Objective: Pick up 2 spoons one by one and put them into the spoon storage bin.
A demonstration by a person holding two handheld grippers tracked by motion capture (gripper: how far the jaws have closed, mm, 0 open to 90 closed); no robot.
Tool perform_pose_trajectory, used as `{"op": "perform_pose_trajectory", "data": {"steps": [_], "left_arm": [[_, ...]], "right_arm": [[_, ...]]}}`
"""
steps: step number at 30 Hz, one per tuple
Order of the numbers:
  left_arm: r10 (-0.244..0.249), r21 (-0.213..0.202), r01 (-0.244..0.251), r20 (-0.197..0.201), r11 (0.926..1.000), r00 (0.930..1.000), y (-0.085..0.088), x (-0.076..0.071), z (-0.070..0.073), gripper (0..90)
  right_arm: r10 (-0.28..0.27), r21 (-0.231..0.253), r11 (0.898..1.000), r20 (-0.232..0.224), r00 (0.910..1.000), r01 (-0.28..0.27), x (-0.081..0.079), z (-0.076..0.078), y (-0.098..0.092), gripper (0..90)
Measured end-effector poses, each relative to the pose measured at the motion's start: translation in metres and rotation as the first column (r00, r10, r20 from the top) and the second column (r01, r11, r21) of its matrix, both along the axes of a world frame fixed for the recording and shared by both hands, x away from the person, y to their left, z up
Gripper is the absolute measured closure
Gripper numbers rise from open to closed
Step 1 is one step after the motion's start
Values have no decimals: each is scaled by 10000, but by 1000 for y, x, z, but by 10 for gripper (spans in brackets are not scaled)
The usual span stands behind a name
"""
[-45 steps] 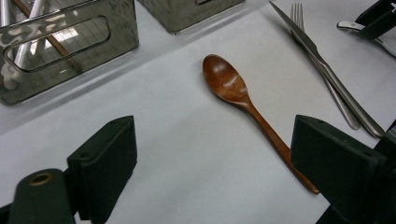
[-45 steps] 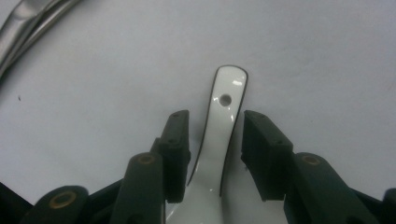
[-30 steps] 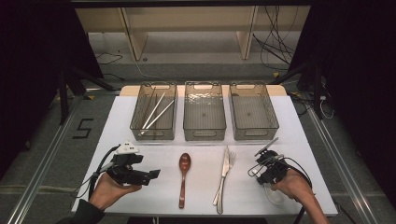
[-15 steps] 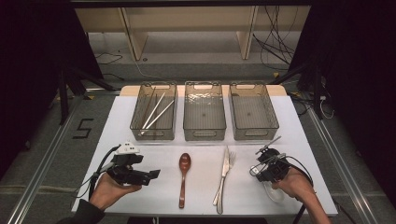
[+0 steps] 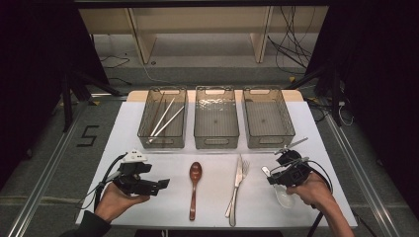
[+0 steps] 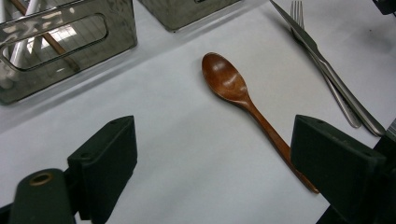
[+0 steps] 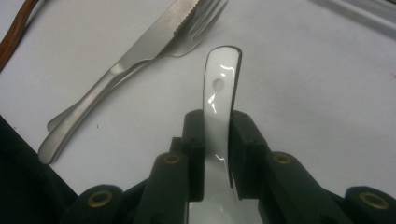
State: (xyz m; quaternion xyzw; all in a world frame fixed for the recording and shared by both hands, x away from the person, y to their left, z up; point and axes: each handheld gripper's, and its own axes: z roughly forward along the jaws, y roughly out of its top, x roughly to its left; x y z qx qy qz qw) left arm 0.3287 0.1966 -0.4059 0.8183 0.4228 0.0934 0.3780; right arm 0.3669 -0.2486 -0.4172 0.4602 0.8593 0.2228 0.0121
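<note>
On the near right side of the white table, the right gripper pinches the handle of a white spoon between its two black pads; the handle sticks out past the jaws and has a small hole near its end. Just left of it lie a knife and a fork, touching each other. At the near left, the left gripper has its jaws spread wide, with nothing between them, beside a brown wooden spoon. Three clear bins stand on the far side.

Right claw clamped, raised — left claw wide, low.
</note>
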Motion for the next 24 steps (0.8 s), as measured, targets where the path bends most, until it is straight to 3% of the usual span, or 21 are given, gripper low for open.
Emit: {"op": "perform_pose_trajectory", "data": {"steps": [13,24], "left_arm": [[63,-38,-63,-55,10000,10000,3,2,0,144],[44,-31,-44,-39,10000,10000,3,2,0,143]], "right_arm": [[120,251,9996,338,9994,-129,-1,11,5,789],[-92,472,9989,1039,9945,43,19,29,12,796]]}}
